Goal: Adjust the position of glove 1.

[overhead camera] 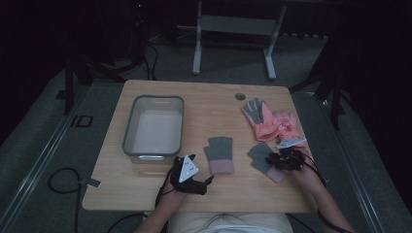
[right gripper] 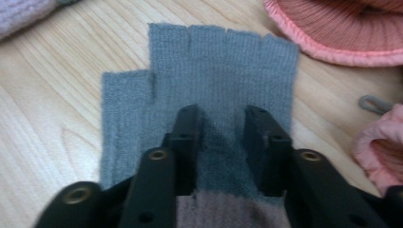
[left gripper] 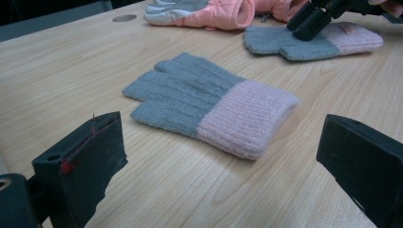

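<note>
The right gripper [right gripper: 221,116] presses down on the right knit glove [right gripper: 223,71], jaws narrowed, pinching its fabric. The left gripper [left gripper: 228,156] rests level, released.

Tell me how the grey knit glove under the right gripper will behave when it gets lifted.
The grey knit glove lies flat and thin on the table, so it will probably droop limply either side of the right gripper. It looks light, since the ribbed knit is soft. The fabric bunching between the pads suggests it grips well rather than slipping.
</note>
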